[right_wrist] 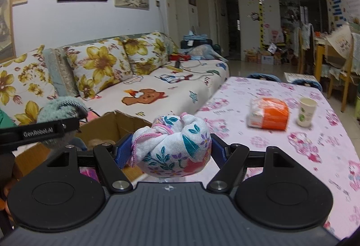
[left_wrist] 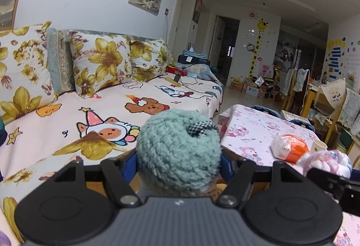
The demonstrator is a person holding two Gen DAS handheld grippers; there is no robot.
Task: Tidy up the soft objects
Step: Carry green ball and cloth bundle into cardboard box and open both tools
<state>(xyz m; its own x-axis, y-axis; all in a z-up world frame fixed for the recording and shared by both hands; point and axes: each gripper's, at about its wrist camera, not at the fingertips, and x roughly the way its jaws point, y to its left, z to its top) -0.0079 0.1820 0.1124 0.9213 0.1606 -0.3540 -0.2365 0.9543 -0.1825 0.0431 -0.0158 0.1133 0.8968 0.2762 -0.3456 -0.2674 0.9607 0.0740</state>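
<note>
My left gripper (left_wrist: 178, 164) is shut on a fluffy teal sock ball (left_wrist: 177, 151) with a small checked patch, held up in the air over a brown cardboard box. My right gripper (right_wrist: 171, 151) is shut on a white floral sock ball (right_wrist: 173, 147) with pink trim, held over the near left edge of the table. The cardboard box (right_wrist: 117, 126) stands open between the sofa and the table, just left of the right gripper. The teal ball (right_wrist: 60, 108) and left gripper show at the left of the right wrist view. The floral ball (left_wrist: 326, 161) shows at the right of the left wrist view.
A table with a pink cartoon cloth (right_wrist: 281, 144) carries an orange and white tissue pack (right_wrist: 267, 115) and a paper cup (right_wrist: 306, 112). A sofa (right_wrist: 146, 93) with floral cushions (right_wrist: 101, 66) runs along the left wall. Chairs (right_wrist: 337, 61) stand at the far right.
</note>
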